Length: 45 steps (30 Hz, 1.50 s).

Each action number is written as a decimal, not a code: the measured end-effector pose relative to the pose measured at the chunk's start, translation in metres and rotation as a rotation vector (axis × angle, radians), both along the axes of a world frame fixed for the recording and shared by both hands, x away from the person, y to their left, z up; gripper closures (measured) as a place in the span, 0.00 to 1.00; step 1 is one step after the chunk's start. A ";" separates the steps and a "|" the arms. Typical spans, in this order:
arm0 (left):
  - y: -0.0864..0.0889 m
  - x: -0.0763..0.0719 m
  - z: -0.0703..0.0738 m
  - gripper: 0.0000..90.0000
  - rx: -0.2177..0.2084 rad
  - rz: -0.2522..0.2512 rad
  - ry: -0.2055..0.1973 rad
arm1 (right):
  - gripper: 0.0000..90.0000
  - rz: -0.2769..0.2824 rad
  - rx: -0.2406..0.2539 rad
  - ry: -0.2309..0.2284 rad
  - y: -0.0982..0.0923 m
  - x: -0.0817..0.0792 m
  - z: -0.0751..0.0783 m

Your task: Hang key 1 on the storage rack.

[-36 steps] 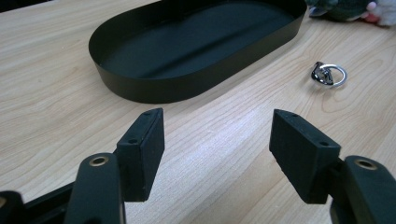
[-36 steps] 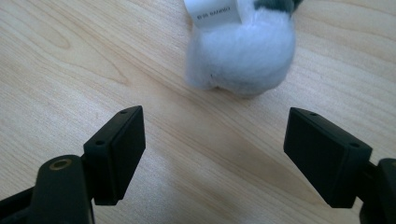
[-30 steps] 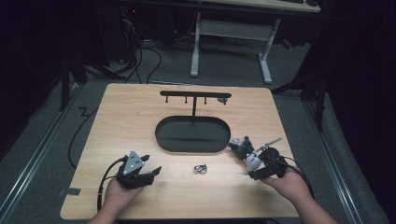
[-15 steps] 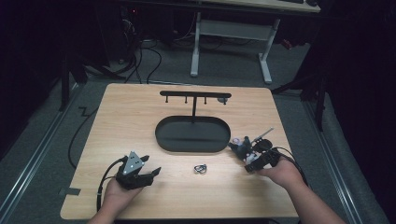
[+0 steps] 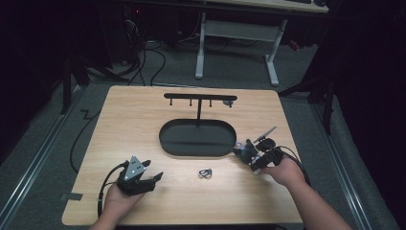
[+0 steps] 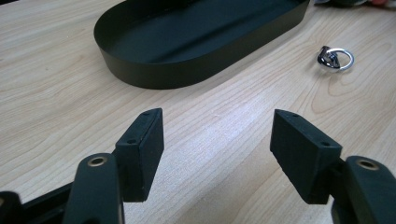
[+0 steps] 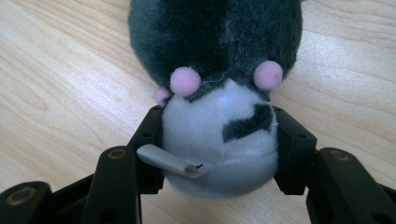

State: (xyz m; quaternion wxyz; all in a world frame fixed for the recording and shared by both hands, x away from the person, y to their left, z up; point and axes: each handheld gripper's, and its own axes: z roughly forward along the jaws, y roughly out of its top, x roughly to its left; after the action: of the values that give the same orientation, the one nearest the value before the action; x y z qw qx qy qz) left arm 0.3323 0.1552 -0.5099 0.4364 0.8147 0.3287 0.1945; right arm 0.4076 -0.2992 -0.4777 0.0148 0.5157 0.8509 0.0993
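Tabletop (image 5: 143, 120) of pale wood, high view. Black oval tray (image 5: 197, 138) sits at centre, a T-shaped black stand (image 5: 199, 99) rising from its far side. Small metal ring (image 5: 206, 173) with a dark clip lies at 6 o'clock from the tray, apart from it. Left gripper (image 5: 155, 176) rests at 7 o'clock of the table in the left hand (image 5: 117, 200), where it was a second ago. Right gripper (image 5: 241, 151) has shifted: a second ago it sat lifted near the tray's 4 o'clock rim; now it lies lower and flatter, the plush toy (image 5: 245, 149) at its tip just beside the tray's rim at 4 o'clock. Right hand (image 5: 282, 170) grips its rear.

Left gripper view: the two black jaws stand wide apart with bare wood between them, holding nothing. Tray wall (image 6: 154, 70) at 12 o'clock, ring (image 6: 336, 58) at 2 o'clock, well clear of the tray.

Right gripper view: jaws pressed against both sides of the toy's (image 7: 219, 135) white part, clamped on it. Dark grey fur and pink pom-poms (image 7: 185, 80) lie beyond the jaws, over the wood. A grey tag (image 7: 170, 161) sticks out at 7 o'clock of the toy.
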 end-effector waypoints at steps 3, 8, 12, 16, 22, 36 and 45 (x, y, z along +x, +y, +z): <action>-0.001 -0.001 0.000 0.40 0.000 -0.002 0.001 | 0.53 0.001 0.006 -0.004 0.001 -0.003 0.005; -0.001 0.000 -0.001 0.40 0.001 0.002 0.003 | 0.54 -0.004 0.014 -0.017 0.002 -0.009 0.022; -0.001 0.000 -0.001 0.40 -0.001 0.006 -0.001 | 0.53 0.020 0.022 -0.025 0.004 -0.013 0.036; -0.001 -0.001 0.000 0.40 -0.006 0.012 -0.005 | 0.53 0.023 0.043 -0.040 0.004 -0.016 0.050; -0.001 -0.002 -0.001 0.40 -0.007 0.010 -0.003 | 0.53 0.034 0.071 -0.056 0.007 -0.019 0.069; 0.001 0.000 -0.001 0.40 -0.002 0.004 -0.010 | 0.53 0.019 0.086 -0.067 0.013 -0.005 0.097; 0.003 0.000 -0.001 0.40 -0.007 0.004 -0.001 | 0.53 0.015 0.105 -0.062 0.024 0.010 0.107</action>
State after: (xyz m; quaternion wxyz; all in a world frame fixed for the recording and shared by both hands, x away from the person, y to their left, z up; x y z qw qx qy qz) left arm 0.3322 0.1582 -0.5108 0.4390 0.8124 0.3308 0.1947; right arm 0.4175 -0.2752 -0.3711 0.0132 0.5059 0.8475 0.1599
